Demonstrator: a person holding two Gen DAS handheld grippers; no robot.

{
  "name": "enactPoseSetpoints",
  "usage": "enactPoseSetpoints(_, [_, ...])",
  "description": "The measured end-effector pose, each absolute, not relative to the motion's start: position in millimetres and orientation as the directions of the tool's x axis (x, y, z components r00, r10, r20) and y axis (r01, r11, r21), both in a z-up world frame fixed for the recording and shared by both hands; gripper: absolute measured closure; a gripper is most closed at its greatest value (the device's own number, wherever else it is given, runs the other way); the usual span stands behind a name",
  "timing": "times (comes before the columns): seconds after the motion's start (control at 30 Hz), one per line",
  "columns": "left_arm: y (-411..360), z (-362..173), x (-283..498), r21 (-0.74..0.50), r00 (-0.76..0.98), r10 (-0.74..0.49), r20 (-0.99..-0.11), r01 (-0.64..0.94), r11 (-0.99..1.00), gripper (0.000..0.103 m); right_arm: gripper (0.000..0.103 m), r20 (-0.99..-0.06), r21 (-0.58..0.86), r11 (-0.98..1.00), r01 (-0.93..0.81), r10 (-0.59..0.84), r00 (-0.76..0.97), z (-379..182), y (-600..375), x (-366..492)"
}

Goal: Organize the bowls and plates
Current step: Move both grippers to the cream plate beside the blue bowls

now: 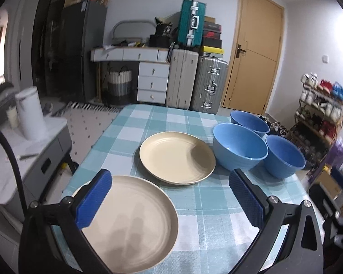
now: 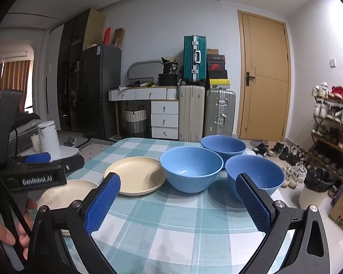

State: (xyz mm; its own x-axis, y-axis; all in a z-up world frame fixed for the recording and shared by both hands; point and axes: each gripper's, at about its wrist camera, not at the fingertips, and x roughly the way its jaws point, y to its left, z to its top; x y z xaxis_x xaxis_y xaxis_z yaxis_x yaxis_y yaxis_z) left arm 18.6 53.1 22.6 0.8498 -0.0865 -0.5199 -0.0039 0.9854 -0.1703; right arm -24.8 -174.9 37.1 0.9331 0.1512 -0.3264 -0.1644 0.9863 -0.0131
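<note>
1. Left gripper (image 1: 171, 201) hovers over the checked tabletop (image 1: 208, 205), fingers (image 1: 93, 201) spread wide and holding nothing; its left finger sits above the near cream plate (image 1: 135, 223) at 7 o'clock.
2. Far cream plate (image 1: 177, 157) lies at centre, apart from the near one.
3. Three blue bowls (image 1: 240, 146) cluster at 2 o'clock, close together.
4. Right gripper (image 2: 178, 203) is also spread and empty, with the nearest bowl (image 2: 255, 174) behind its right finger
</note>
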Motion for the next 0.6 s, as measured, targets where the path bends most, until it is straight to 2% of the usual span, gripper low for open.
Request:
enactPoseSetpoints(0.27, [84.7,53.5,68.6,-0.175,0.798,-0.101,-0.594,-0.006,0.985,0.000,0.001,-0.464,0.215,0.947,-0.239,0.314,0.828,40.1,-152.9,24.5])
enactPoseSetpoints(0.47, [102.7,47.9,139.3,-0.184,0.658,-0.121,-0.744,-0.027,0.983,0.000,0.001,-0.555,0.440,0.889,-0.128,0.381,0.739,16.4,-143.3,71.4])
enactPoseSetpoints(0.6, [100.3,29.8,187.2,-0.063,0.554,-0.056,-0.831,0.005,0.998,0.000,0.001,-0.618,0.506,0.863,-0.002,0.364,0.697,-7.8,-140.1,98.0])
